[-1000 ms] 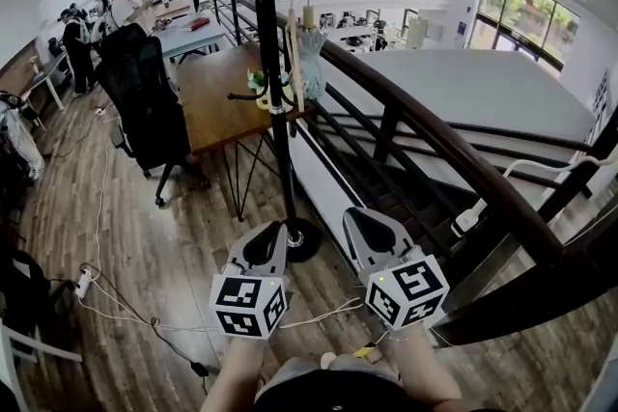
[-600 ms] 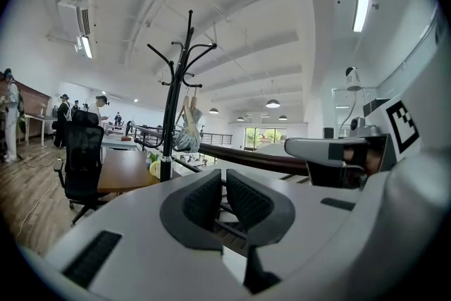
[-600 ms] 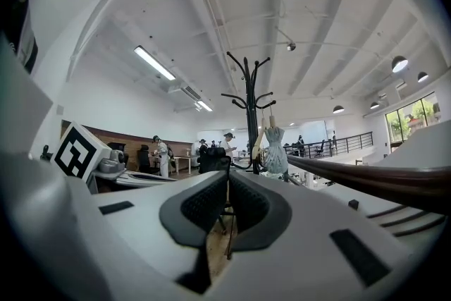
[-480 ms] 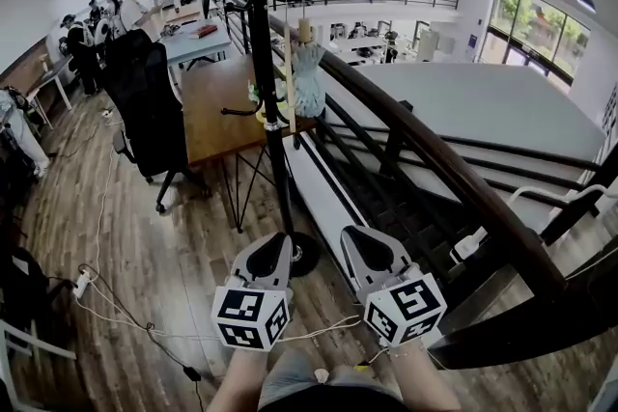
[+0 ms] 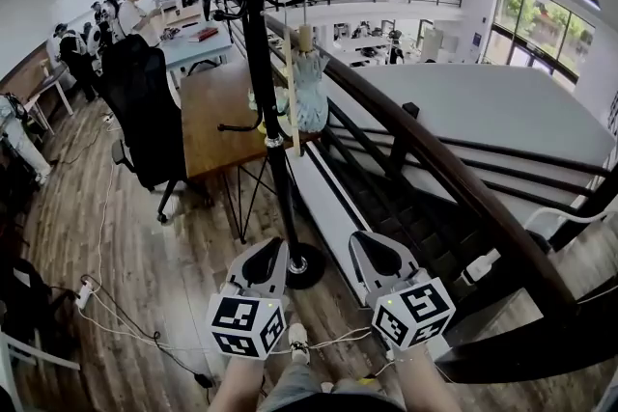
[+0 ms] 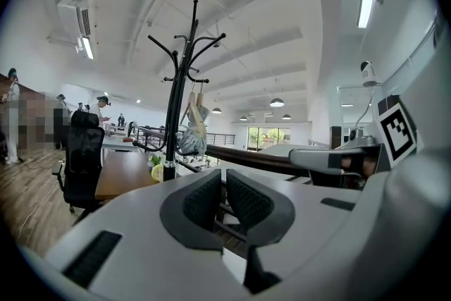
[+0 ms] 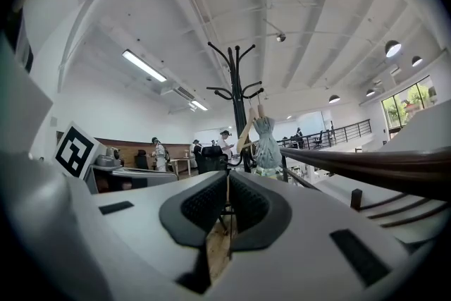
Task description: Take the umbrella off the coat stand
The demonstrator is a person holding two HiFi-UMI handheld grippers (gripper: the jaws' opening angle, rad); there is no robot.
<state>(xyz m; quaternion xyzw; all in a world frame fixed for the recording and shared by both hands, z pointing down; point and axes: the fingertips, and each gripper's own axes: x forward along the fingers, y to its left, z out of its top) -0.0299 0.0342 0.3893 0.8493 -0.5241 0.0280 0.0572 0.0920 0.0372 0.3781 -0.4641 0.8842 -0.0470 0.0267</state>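
Note:
A black coat stand [image 5: 263,72] rises from a round base on the wooden floor, straight ahead of me. A folded pale blue umbrella [image 5: 310,87] with a wooden handle hangs from one of its hooks on the right side. My left gripper [image 5: 271,252] and right gripper [image 5: 373,247] are side by side low in the head view, short of the stand's base, both shut and empty. In the left gripper view the umbrella [image 6: 192,138] hangs beyond the jaws [image 6: 224,185]. In the right gripper view the umbrella [image 7: 267,144] sits just above the closed pads [image 7: 227,188].
A dark curved stair handrail [image 5: 439,164] runs along the right, close to the stand. A wooden table [image 5: 214,111] and a black office chair [image 5: 145,106] stand behind and left of it. Cables [image 5: 111,309] lie on the floor at left. People stand at desks far left [image 5: 130,3].
The view and both grippers have moved closer to the coat stand, whose base now lies nearer the fingertips. Both grippers stay shut.

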